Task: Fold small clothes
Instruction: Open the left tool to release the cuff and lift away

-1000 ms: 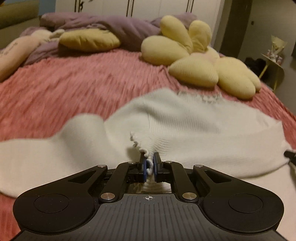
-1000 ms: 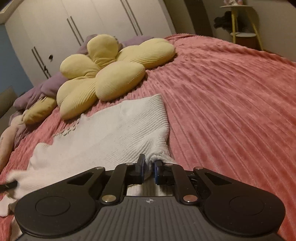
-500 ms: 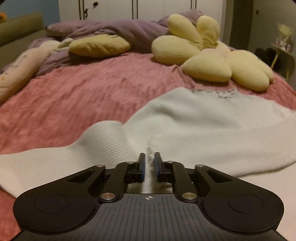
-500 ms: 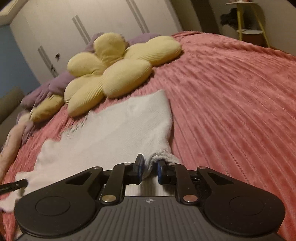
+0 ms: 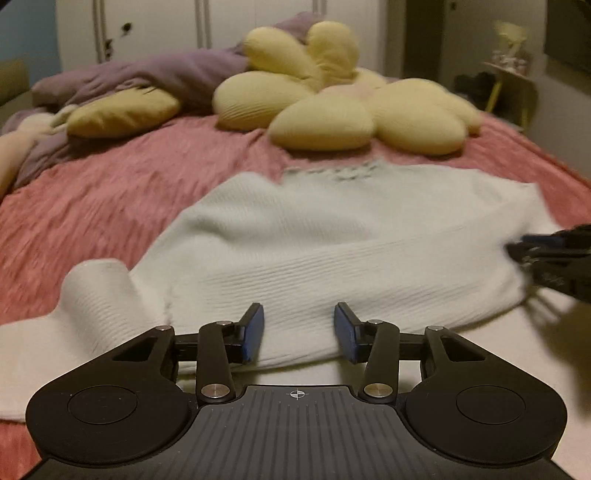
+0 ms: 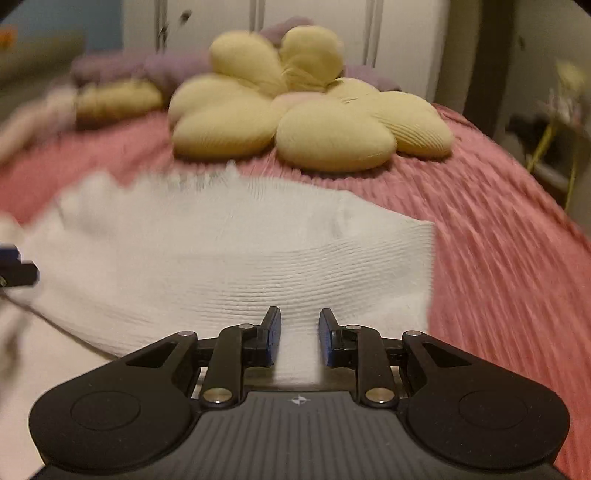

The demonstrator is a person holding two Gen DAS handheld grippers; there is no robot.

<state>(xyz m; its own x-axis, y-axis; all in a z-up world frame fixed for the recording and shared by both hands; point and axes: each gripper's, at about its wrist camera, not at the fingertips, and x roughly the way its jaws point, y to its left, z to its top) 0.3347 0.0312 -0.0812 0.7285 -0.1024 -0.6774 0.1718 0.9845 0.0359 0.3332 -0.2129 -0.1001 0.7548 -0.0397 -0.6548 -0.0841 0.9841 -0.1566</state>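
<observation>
Lying flat across a pink ribbed bedspread, one white ribbed knit sweater fills the middle of both wrist views, its lower edge folded up over its body. One sleeve bulges at about nine o'clock in the left wrist view. The left gripper hovers at six o'clock over the near fold, its two blue-padded fingers spread wide apart and gripping nothing. The right gripper sits at six o'clock in its own view, just above the same sweater, its two fingers also parted with bare knit showing between them. Each view catches the other gripper at its edge: the right one blurred at three o'clock, the left one at nine o'clock. Beyond the sweater, at twelve o'clock, rests one yellow flower-shaped cushion with several plump petals. One smaller yellow pillow lies at about ten o'clock, beside one rumpled purple blanket. White wardrobe doors stand behind the bed. One small yellow-legged side table stands at two o'clock.
</observation>
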